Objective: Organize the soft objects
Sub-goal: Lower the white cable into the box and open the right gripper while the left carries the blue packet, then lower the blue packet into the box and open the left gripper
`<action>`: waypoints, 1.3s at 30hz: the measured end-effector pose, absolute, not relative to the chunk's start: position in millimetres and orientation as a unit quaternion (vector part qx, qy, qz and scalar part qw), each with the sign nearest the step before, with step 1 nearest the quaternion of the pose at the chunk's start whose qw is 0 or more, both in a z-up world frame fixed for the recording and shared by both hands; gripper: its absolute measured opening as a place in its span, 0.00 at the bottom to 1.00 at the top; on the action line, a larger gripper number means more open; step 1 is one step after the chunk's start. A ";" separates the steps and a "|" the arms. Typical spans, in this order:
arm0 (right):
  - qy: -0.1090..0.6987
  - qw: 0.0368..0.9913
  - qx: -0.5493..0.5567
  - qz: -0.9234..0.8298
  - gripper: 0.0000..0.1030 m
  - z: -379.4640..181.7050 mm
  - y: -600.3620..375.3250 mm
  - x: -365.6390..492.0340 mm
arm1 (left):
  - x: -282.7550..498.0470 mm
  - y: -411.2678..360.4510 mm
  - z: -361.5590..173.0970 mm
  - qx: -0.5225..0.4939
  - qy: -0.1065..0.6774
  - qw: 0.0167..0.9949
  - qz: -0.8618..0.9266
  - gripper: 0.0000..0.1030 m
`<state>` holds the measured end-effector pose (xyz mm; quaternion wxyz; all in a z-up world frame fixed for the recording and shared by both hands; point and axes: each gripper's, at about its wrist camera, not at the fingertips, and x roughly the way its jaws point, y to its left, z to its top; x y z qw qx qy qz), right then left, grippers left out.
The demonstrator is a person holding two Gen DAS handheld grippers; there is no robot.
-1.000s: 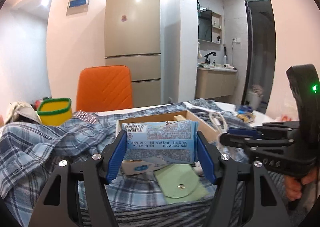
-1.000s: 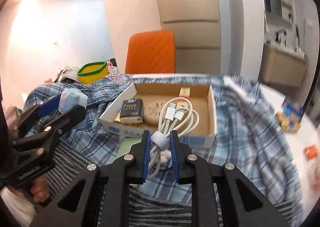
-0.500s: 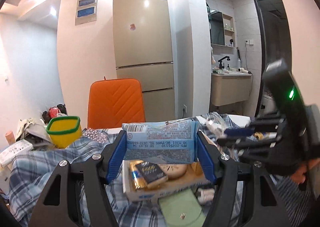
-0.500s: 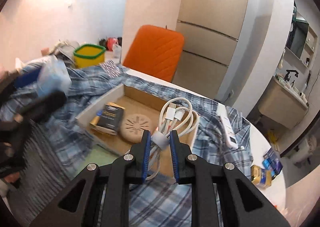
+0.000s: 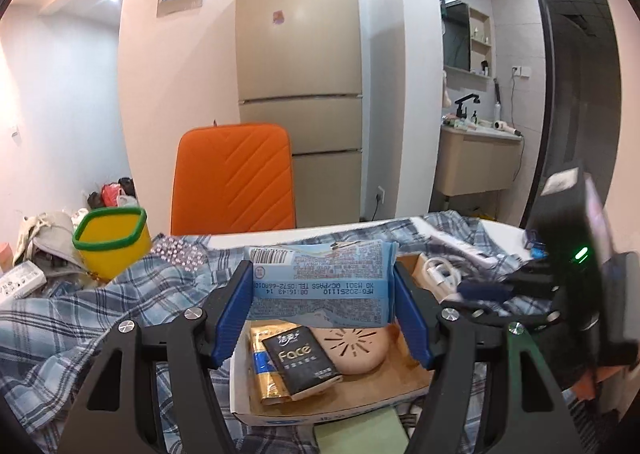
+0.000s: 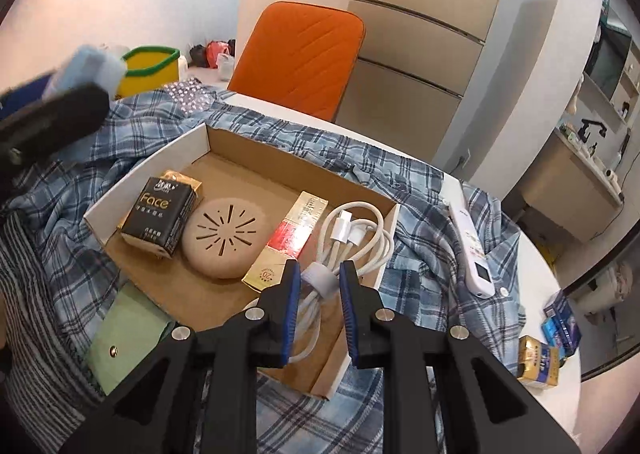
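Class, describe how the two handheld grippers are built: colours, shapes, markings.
Both the left gripper and the right gripper have matte black angular frames with silver screw heads and blue ribbed pads inside each finger. A green indicator light glows on the right gripper's black body.

One cardboard box [image 6: 152, 158] sits on one plaid shirt [image 6: 420, 190]. In the box lie one black "Face" tissue pack [image 6: 162, 210], one round tan disc [image 6: 226, 236], one red-and-gold carton [image 6: 288, 240] and one coiled white cable [image 6: 356, 238]. A gold pack [image 5: 266, 374] shows under the black one. One blue tissue pack [image 5: 322, 286] is held up. There is one green pouch [image 6: 120, 342], one white remote [image 6: 470, 250], one yellow bin [image 5: 112, 246] and one orange chair [image 5: 234, 182]. Two small packs [image 6: 550, 346] lie at the table edge.
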<state>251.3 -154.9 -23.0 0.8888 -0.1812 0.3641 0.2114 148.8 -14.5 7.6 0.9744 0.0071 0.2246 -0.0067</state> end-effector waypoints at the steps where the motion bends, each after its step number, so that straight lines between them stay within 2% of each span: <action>1: 0.365 0.890 -0.175 0.212 0.20 -23.0 -156.2 253.2 | 150.5 -12.1 4.2 0.006 0.229 0.974 -0.005 0.64; 8: 0.364 0.895 -0.158 0.206 0.22 -24.5 -160.0 255.7 | 155.8 -8.5 -5.6 0.004 0.243 0.970 -0.001 0.64; 10: 0.357 0.899 -0.162 0.194 0.33 -22.9 -160.4 254.8 | 155.5 -7.7 -3.9 0.002 0.243 0.970 -0.002 0.64; 12: 0.342 0.906 -0.159 0.190 0.67 -19.2 -161.6 252.1 | 154.5 -5.5 -2.7 0.001 0.241 0.971 -0.003 0.64; 13: 0.328 0.913 -0.155 0.186 0.68 -15.3 -163.2 249.0 | 154.3 -5.4 -2.1 0.001 0.240 0.971 -0.003 0.64; 21: 0.306 0.932 -0.094 0.170 0.70 7.8 -170.9 219.8 | 173.8 -11.6 -11.6 0.015 0.281 0.960 -0.015 0.64; 25: 0.316 0.932 -0.062 0.163 0.70 1.3 -174.7 213.4 | 185.9 -9.9 -28.4 0.017 0.321 0.947 -0.014 0.64; 31: 0.331 0.928 -0.052 0.161 0.70 -5.9 -180.9 218.9 | 186.9 -6.2 -30.6 0.009 0.330 0.944 -0.003 0.66; 36: 0.327 0.931 -0.041 0.158 0.70 -4.3 -187.9 218.7 | 186.4 -2.8 -29.9 0.003 0.329 0.944 -0.006 0.89; 39: 0.319 0.934 -0.038 0.155 0.72 0.9 -190.7 215.9 | 180.9 -1.8 -24.1 -0.002 0.313 0.950 -0.010 0.91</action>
